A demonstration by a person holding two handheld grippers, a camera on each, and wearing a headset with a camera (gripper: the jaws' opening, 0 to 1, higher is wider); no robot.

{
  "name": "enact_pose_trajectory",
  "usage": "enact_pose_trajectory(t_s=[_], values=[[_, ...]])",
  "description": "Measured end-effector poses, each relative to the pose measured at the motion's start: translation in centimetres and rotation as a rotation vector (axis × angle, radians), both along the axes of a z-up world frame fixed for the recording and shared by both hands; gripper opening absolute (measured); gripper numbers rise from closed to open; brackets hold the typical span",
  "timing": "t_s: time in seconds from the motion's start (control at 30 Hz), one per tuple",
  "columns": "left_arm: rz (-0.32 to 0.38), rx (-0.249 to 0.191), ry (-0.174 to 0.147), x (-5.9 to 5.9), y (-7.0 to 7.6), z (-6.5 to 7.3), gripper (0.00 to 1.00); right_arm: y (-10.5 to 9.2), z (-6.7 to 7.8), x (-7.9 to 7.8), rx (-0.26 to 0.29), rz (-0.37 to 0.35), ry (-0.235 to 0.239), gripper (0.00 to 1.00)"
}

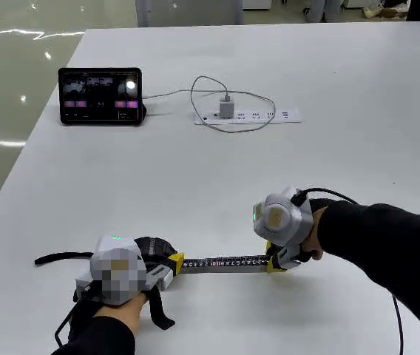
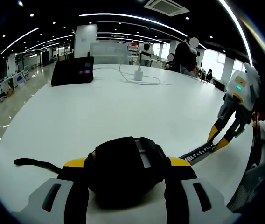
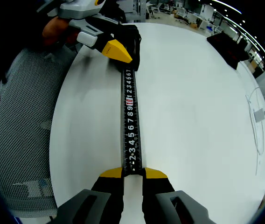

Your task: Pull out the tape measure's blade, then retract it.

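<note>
Right tongs (image 3: 133,172) pinch extended black blade (image 3: 129,121).

The white tabletop (image 1: 217,177) bears a black tape measure (image 1: 154,251), clasped between the jaws of the left gripper (image 1: 167,262). Its blade (image 1: 225,262) runs along the surface (numbers up) to the jaws of the right gripper (image 1: 275,263), which pinch its end. A black strap (image 1: 62,258) trails from the case, away from the right jaws. Well ahead of both jaws are a tablet (image 1: 100,96), a white power strip (image 1: 247,116) with a charger (image 1: 226,109), and a looping cable (image 1: 258,96).
</note>
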State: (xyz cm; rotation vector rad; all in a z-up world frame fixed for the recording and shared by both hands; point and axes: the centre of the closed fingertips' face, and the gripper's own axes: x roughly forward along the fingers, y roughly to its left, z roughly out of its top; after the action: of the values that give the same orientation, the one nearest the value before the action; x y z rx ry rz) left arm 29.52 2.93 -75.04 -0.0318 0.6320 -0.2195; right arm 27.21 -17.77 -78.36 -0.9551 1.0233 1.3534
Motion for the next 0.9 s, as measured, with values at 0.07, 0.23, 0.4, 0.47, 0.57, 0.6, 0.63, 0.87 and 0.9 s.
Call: enact_pose_trajectory(t_s=[0.07, 0.23, 0.4, 0.47, 0.57, 0.6, 0.63, 0.87, 0.9], values=[[0.0, 0.0, 0.001, -0.02, 0.01, 0.01, 0.61, 0.1, 0.01, 0.0, 0.001, -0.003, 0.001, 0.11], [0.0, 0.0, 0.002, -0.02, 0.05, -0.02, 0.61, 0.32, 0.04, -0.05, -0.001, -0.004, 0.001, 0.11], [-0.001, -0.001, 0.003, -0.03, 0.06, 0.0, 0.61, 0.47, 0.06, -0.06, 0.0, -0.008, 0.003, 0.11], [-0.001, -0.001, 0.003, -0.02, 0.05, -0.02, 0.61, 0.53, 0.05, -0.04, 0.0, -0.009, 0.003, 0.11], [-0.001, -0.001, 0.004, 0.0, 0.05, -0.02, 0.61, 0.64, 0.04, -0.03, 0.0, -0.01, 0.003, 0.11], [-0.001, -0.001, 0.004, 0.0, 0.05, -0.02, 0.61, 0.65, 0.03, -0.02, 0.0, -0.009, 0.003, 0.11], [-0.001, -0.001, 0.004, -0.01, 0.06, -0.03, 0.61, 0.69, 0.02, -0.01, 0.001, -0.01, 0.003, 0.11], [-0.001, -0.001, 0.003, -0.05, 0.06, -0.04, 0.61, 0.91, 0.0, -0.01, 0.006, -0.014, 0.006, 0.11], [-0.001, -0.001, 0.004, -0.05, 0.06, -0.04, 0.61, 0.93, 0.0, -0.01, 0.007, -0.016, 0.007, 0.11]])
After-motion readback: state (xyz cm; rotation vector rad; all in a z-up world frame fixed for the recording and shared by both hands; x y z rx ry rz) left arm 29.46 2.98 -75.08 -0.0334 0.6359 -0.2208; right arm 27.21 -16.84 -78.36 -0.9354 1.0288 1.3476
